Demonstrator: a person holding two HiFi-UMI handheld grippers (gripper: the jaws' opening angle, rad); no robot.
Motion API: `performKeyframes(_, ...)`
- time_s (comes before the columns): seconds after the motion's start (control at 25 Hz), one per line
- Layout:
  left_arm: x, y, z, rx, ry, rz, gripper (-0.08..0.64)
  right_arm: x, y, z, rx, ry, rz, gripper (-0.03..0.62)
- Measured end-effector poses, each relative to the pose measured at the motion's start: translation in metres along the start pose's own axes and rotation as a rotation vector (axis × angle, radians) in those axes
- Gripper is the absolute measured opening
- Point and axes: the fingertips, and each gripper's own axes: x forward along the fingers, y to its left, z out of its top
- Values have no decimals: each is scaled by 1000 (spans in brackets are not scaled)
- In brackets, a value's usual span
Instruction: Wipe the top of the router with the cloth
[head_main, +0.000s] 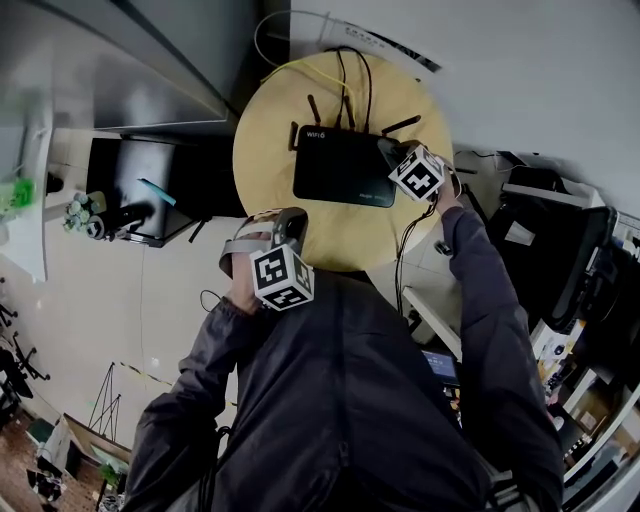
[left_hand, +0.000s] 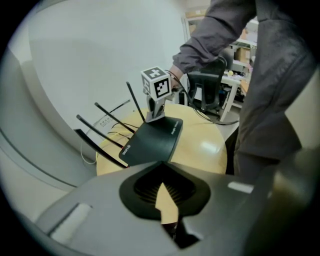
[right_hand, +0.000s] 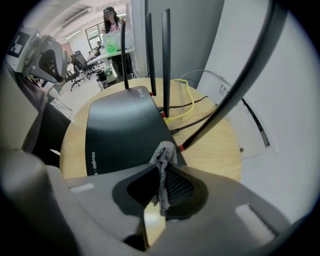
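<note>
A black router (head_main: 345, 165) with several upright antennas lies in the middle of a round wooden table (head_main: 340, 235). My right gripper (head_main: 392, 152) is at the router's right end, shut on a small grey cloth (right_hand: 162, 170). The cloth sticks out from the jaws just over the router's top (right_hand: 125, 135) near its edge. My left gripper (head_main: 285, 225) hovers at the table's near rim, away from the router (left_hand: 150, 140), its jaws together with nothing between them. From there my right gripper (left_hand: 155, 107) appears at the router's far end.
Yellow and black cables (right_hand: 182, 107) run from the router's back toward the wall. A black cabinet (head_main: 150, 190) stands left of the table. At the right are an office chair (left_hand: 205, 90) and black cases (head_main: 560, 250). A person (right_hand: 112, 30) stands far off.
</note>
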Motion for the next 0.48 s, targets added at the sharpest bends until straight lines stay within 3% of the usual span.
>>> performKeyframes(0.16, -1, 3, 1, 43, -13, -7, 0, -3, 23, -7, -2, 1, 4, 26)
performKeyframes(0.48, -6, -4, -5, 127, -40, -52, 0, -10, 73, -29, 82, 0, 17, 26)
